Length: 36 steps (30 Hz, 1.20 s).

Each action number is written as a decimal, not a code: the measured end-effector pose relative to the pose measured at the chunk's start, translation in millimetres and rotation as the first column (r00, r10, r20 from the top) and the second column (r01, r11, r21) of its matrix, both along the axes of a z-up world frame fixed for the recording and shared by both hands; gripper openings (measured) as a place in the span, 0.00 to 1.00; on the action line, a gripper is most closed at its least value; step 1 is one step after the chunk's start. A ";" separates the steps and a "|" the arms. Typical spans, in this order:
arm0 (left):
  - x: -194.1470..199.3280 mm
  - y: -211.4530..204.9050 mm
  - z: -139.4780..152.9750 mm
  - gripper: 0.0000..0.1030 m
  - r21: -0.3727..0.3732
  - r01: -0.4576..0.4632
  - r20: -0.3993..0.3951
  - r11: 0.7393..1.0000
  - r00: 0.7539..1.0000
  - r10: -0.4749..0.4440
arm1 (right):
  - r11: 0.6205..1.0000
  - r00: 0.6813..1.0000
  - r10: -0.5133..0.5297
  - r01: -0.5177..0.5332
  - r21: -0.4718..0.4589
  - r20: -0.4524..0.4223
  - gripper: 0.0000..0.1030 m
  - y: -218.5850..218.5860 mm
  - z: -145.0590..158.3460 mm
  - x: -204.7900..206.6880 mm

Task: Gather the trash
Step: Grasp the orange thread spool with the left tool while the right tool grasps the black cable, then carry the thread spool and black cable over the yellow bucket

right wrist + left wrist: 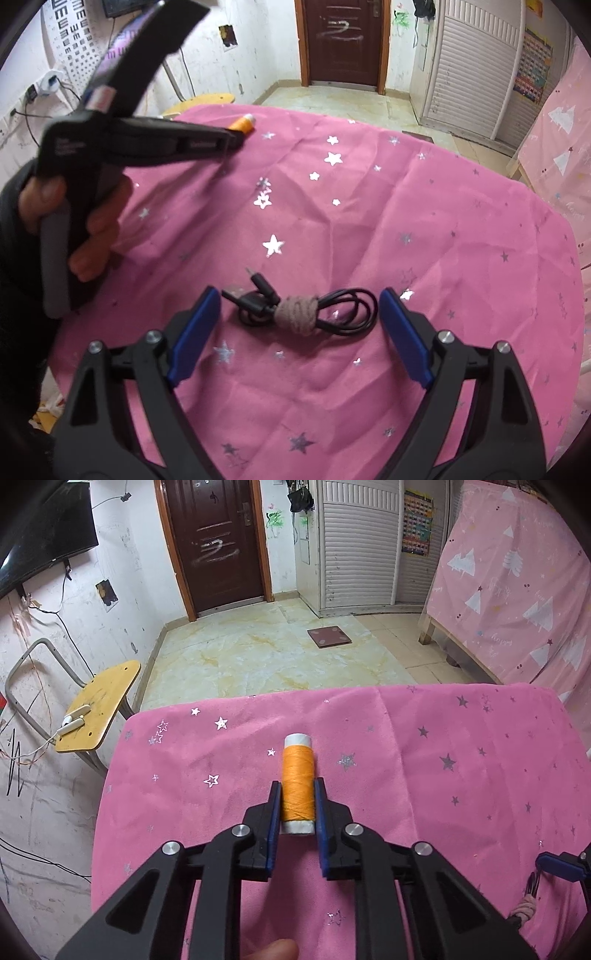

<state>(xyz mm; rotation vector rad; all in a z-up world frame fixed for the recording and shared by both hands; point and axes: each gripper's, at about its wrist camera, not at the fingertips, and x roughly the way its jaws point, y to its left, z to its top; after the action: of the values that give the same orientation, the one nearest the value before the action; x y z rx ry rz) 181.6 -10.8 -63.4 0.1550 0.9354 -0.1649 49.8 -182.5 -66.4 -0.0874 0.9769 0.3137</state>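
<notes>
One orange thread spool point(297, 779), one bundled black cable point(301, 309), two claws, one chair point(98, 707).

Supporting surface: a table under a pink cloth point(369, 206) printed with silver stars, creased in shallow folds, hanging over the rounded edges. Two items lie directly on it. An orange thread spool point(297, 788) with white ends lies on its side toward the far left part. A coiled black cable point(306, 308), bound at its middle with beige cord, lies nearer, well apart from the spool
</notes>
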 end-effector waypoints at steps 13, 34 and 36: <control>-25.1 6.7 32.4 0.10 -0.070 0.027 0.055 0.997 0.998 -0.023 | 1.000 0.997 -0.023 0.022 0.018 0.071 0.72 -20.0 17.3 -6.0; -102.5 -114.0 95.8 0.10 -0.037 0.189 0.169 0.981 0.969 -0.181 | 0.970 0.955 -0.231 0.211 0.121 0.185 0.73 -143.0 48.9 -43.3; -110.6 -130.6 98.7 0.10 -0.036 0.214 0.174 0.976 0.963 -0.205 | 0.961 0.946 -0.263 0.240 0.134 0.191 0.73 -162.5 49.7 -48.6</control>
<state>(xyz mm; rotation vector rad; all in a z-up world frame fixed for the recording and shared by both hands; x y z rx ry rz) 71.0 -141.5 35.3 0.2150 0.7430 -0.3675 1.2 -345.1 -16.7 0.1034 0.7518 0.1187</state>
